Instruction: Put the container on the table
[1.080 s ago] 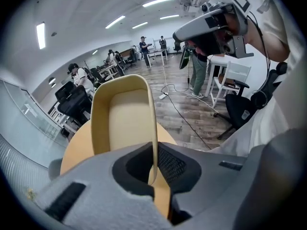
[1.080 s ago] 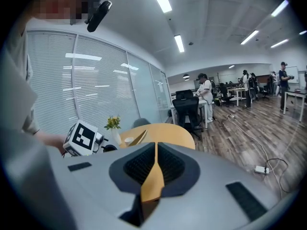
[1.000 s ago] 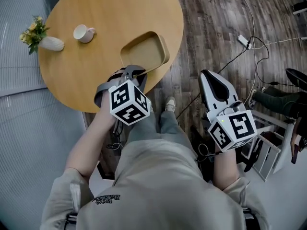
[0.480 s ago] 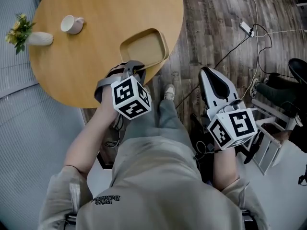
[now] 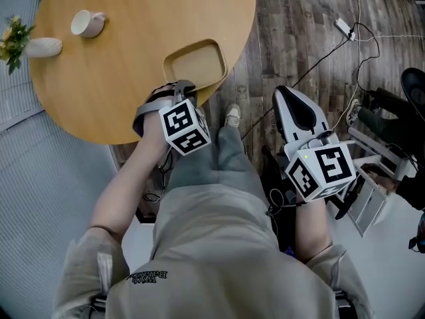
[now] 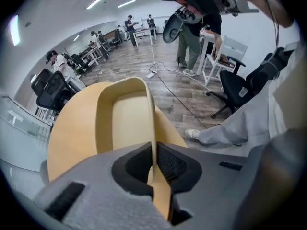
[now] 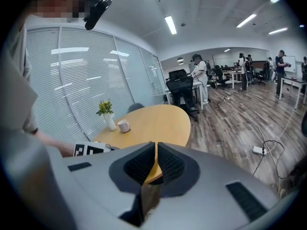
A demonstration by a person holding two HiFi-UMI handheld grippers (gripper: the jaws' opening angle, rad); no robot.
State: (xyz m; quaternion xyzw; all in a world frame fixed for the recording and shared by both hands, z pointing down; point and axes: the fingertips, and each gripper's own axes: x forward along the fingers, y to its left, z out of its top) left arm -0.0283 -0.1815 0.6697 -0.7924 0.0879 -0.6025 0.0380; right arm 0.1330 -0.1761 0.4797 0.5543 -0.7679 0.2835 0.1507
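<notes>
The left gripper (image 6: 154, 163) has its jaws clamped on one thin side wall of the tan container (image 6: 125, 113), and the wall runs upright through the dark pads. Seen from the head view, that gripper (image 5: 183, 90) meets the container (image 5: 196, 64) at its near rim. The container lies at the near edge of the round wooden table (image 5: 133, 52). It looks to be resting on the tabletop, though the angle leaves it unclear whether the base is fully down.

The right gripper (image 7: 156, 163) has its jaws drawn together with only a thin slit between the pads and nothing in them. In the head view it (image 5: 287, 98) hangs over the dark plank floor (image 5: 299, 38), well apart from the table and container.

At the far side of the table stand a white mug (image 5: 86, 23) and, just beside it, a white vase (image 5: 41, 46) with yellow flowers. A white cable (image 5: 345, 26) trails across the floor.
</notes>
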